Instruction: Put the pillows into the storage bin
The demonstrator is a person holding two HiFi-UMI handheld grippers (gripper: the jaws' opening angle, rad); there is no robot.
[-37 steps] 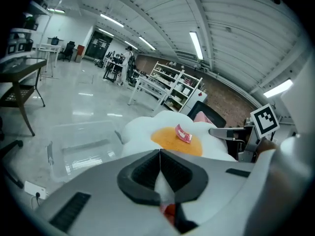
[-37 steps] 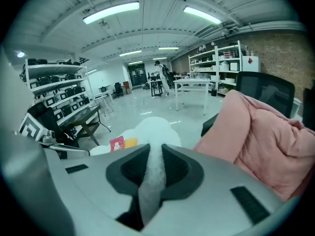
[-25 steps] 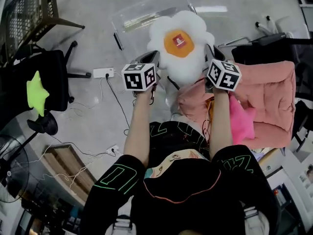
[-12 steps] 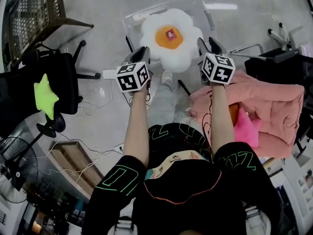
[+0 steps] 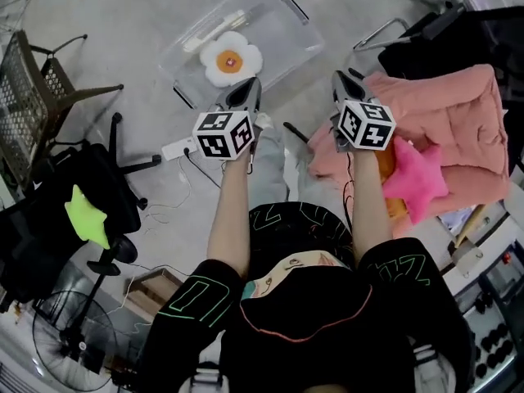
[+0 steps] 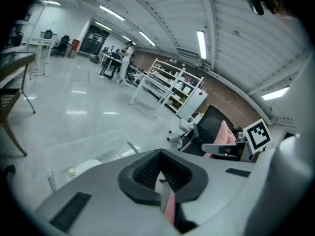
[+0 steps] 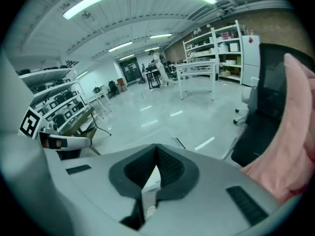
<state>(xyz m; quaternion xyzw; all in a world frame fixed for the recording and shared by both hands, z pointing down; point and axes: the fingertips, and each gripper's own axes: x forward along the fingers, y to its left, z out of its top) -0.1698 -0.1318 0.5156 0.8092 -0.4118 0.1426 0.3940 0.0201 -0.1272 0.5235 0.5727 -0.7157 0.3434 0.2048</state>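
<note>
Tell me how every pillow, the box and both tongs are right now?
Fried-egg pillow: lying flat inside the storage bin.
Storage bin: on the floor, open, no lid on.
Pink star pillow: resting on the pink cushion, outside the bin.
Green star pillow: sitting on the black office chair, outside the bin.
Left tongs: just closed, shut, holding nothing.
Right tongs: just closed, shut, holding nothing.

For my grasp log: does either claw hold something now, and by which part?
Nothing is held. The left claw and right claw have just closed empty; the flower pillow lies in the bin.
</note>
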